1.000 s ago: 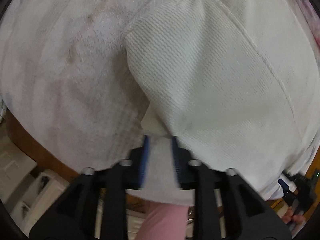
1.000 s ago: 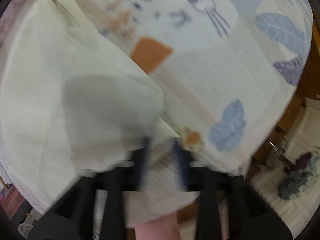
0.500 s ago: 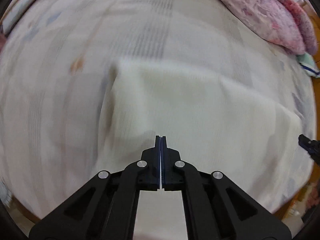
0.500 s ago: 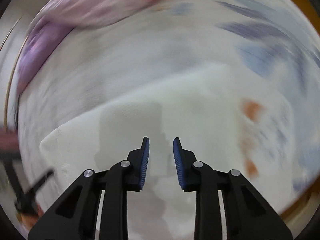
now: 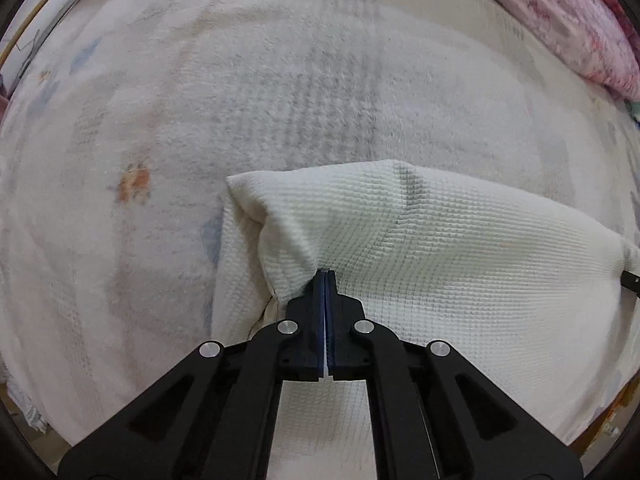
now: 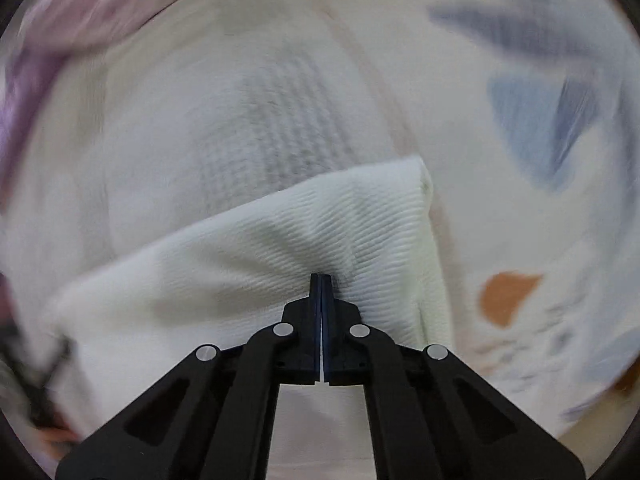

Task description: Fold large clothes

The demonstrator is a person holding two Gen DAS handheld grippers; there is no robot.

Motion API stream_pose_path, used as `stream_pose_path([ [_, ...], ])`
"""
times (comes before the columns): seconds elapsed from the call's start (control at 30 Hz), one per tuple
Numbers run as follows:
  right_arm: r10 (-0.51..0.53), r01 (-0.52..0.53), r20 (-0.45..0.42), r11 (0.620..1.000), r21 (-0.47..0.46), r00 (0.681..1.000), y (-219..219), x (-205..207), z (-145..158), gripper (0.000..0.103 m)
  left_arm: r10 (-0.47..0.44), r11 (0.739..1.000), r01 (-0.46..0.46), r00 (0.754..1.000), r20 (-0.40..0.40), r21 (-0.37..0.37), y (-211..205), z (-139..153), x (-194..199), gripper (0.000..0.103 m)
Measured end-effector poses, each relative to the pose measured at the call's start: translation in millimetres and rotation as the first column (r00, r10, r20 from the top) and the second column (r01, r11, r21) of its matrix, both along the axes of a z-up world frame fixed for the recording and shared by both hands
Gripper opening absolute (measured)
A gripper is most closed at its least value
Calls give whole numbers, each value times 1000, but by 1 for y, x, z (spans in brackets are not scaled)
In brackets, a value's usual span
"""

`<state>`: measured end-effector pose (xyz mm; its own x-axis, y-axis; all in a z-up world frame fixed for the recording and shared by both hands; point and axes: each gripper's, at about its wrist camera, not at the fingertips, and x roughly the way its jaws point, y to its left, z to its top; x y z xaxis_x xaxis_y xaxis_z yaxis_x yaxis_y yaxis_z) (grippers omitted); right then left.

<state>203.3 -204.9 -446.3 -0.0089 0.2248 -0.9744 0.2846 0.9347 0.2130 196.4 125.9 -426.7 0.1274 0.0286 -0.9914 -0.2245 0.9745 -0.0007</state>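
A white waffle-weave garment (image 5: pixel 440 264) lies folded on the bed, and its far fold edge runs across both wrist views. My left gripper (image 5: pixel 325 274) points down and is shut, pinching the cloth near the garment's left corner (image 5: pixel 240 184); creases run out from the tips. My right gripper (image 6: pixel 321 278) is also shut, nipping the same garment (image 6: pixel 240 264) close to its right corner (image 6: pixel 420 172), where the fabric puckers at the tips. A dark tip of the right gripper (image 5: pixel 630 278) peeks in at the right rim of the left wrist view.
The bed sheet (image 5: pixel 200 100) is fluffy white with faint blue and orange prints (image 6: pixel 532 128). A pink flowered quilt (image 5: pixel 560 20) is heaped at the far side, blurred purple in the right wrist view (image 6: pixel 48 48). The bed's near edge lies low in both views.
Both grippers left the cloth edge they held with parted jaws at the bed's near side and moved over the folded garment. The left shut first, then the right closed; both now pinch fabric.
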Motion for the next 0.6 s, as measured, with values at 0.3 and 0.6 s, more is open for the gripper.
stream_pose_path([
  [0.3,219,-220,9,974,49,976,105,-55,72,24,5,988,-9,1000,-28,-157,-46,39,-41,2],
  [0.6,181,-185,-259,983,9,949,106,-208,2,27,33,980,-81,967,-254,-181,-57,-17,-197,2],
])
